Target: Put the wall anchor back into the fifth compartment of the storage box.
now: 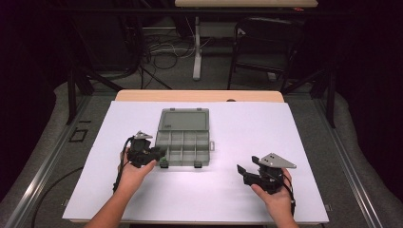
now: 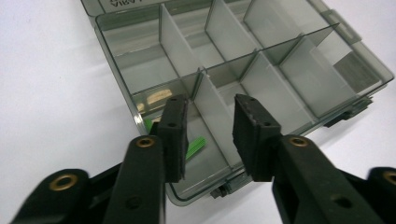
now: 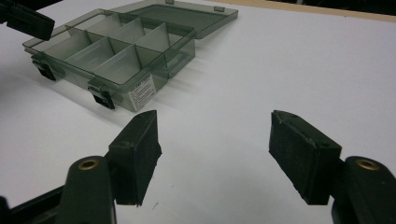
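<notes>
high view: open grey compartment box (image 1: 183,141), lid flat behind it, mid-table on the white table sheet (image 1: 285,133). left gripper (image 1: 159,156) sits at the box's near-left corner; right gripper (image 1: 241,172) rests well apart to the right, over bare sheet.

left gripper view: jaws parted, nothing pinched. a small green piece (image 2: 195,146) lies loose in the near corner compartment, below and between the pads, partly hidden by the left one.

right gripper view: jaws wide, empty; the box sits farther off.

judgement: the piece looks dropped in. to finish well, lift straight up, keeping the pads clear of the thin dividers so the box doesn't shift.
</notes>
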Tool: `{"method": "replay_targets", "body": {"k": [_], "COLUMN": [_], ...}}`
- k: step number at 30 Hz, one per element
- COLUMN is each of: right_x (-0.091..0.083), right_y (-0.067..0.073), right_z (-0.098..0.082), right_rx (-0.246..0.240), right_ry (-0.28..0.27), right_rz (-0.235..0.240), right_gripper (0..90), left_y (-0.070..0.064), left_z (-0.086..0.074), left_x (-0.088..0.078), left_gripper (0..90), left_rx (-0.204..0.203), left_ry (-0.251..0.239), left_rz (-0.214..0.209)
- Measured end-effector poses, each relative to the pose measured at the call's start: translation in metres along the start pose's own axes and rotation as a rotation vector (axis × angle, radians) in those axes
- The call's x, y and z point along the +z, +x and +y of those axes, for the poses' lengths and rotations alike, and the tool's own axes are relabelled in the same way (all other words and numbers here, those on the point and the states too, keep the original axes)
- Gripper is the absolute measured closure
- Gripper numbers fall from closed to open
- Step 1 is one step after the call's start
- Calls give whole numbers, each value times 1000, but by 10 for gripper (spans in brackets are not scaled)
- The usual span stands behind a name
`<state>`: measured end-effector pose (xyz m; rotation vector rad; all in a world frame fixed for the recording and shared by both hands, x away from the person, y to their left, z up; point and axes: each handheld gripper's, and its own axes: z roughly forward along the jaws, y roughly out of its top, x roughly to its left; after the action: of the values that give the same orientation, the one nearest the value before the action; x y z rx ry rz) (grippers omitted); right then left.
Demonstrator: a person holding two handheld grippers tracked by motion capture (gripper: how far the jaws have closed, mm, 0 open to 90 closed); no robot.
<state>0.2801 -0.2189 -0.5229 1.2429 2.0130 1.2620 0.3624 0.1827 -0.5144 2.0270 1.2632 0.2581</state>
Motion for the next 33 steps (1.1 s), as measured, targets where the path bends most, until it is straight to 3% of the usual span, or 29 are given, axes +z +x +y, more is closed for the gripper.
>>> {"method": "replay_targets", "body": {"k": [1,2,3,8,9,15,19,23,25,33], "right_x": [-1,1,-1,1,1,2,1,4,3,8], "right_y": [0,1,0,1,0,0,0,0,0,2], "right_z": [0,0,1,0,0,-1,-1,-2,-1,-2], "right_rx": [-3,0,-4,-2,-3,-1,-4,-6,-8,-3], "right_ry": [19,-4,21,10,8,5,29,16,41,22], "right_rz": [5,-5,6,1,2,6,6,8,9,7], "right_gripper": [327,327,327,329,329,329,329,329,330,329], "left_y": [0,0,0,0,-1,2,4,7,8,15], "left_z": [0,0,0,2,1,2,2,3,3,7], "left_x": [-1,-1,-2,-6,-6,-9,-10,-11,-11,-16], "left_gripper": [631,616,603,532,514,436,425,407,399,395], "left_rx": [8,10,12,33,26,17,13,10,14,11], "left_ry": [0,-5,-16,-40,-65,-87,-90,-95,-101,-125], "left_rz": [2,-3,-3,-3,7,3,9,17,24,35]}}
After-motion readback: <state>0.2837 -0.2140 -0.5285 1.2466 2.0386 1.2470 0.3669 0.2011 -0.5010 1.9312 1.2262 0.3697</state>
